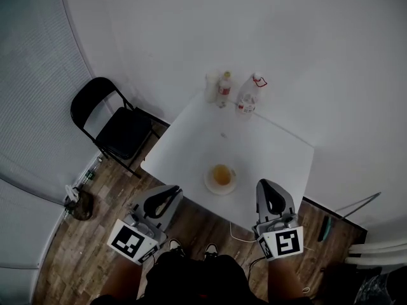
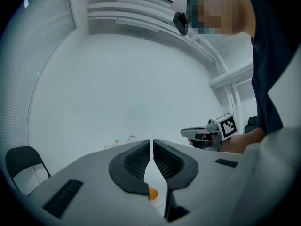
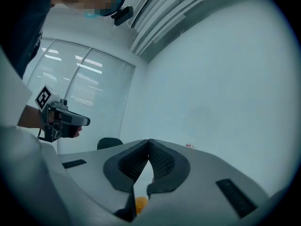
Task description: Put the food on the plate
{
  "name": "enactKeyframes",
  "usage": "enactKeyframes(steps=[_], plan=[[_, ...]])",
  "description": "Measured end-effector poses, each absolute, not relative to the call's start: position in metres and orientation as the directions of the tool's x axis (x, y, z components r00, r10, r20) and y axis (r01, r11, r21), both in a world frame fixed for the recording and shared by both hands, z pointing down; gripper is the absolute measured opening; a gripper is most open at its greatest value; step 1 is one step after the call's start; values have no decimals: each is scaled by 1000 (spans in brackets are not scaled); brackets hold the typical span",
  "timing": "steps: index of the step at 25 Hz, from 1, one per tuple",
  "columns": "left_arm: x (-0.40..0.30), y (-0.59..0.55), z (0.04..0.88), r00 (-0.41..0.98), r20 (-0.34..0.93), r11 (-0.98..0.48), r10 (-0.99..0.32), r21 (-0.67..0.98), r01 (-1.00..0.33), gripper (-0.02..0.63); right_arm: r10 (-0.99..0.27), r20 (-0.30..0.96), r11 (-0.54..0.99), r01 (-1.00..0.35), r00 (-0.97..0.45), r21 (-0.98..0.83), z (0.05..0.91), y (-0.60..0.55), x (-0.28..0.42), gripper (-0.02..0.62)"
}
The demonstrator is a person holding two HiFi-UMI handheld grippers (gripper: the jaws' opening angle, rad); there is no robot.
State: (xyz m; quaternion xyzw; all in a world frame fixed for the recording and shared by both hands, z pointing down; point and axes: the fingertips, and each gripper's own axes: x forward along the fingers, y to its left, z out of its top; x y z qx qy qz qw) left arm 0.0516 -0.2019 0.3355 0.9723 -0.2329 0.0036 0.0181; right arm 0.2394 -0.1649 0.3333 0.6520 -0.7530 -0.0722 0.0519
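Observation:
A small white plate (image 1: 210,184) sits near the front edge of the white table (image 1: 273,151), and an orange piece of food (image 1: 221,175) lies on it. My left gripper (image 1: 170,191) hangs just off the table's front-left edge, left of the plate. Its jaws are shut with nothing between them. My right gripper (image 1: 266,186) is over the front edge, right of the plate, also shut and holding nothing. In the left gripper view the closed jaws (image 2: 151,142) point over the orange food (image 2: 153,193). The right gripper view shows the same food (image 3: 140,203) below the shut jaws (image 3: 149,141).
Two bottles (image 1: 224,88) (image 1: 248,98) stand at the table's far edge, and a tiny speck (image 1: 222,134) lies mid-table. A black folding chair (image 1: 117,127) stands left of the table. On the wooden floor are a dark bag (image 1: 79,203) and a white cable (image 1: 239,236).

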Motion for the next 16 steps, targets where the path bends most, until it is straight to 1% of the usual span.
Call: enactKeyframes(steps=[16], plan=[[49, -203, 337, 895, 10, -894, -445, 43, -445, 43, -987, 12, 157, -971, -157, 182, 341, -170, 234, 21]])
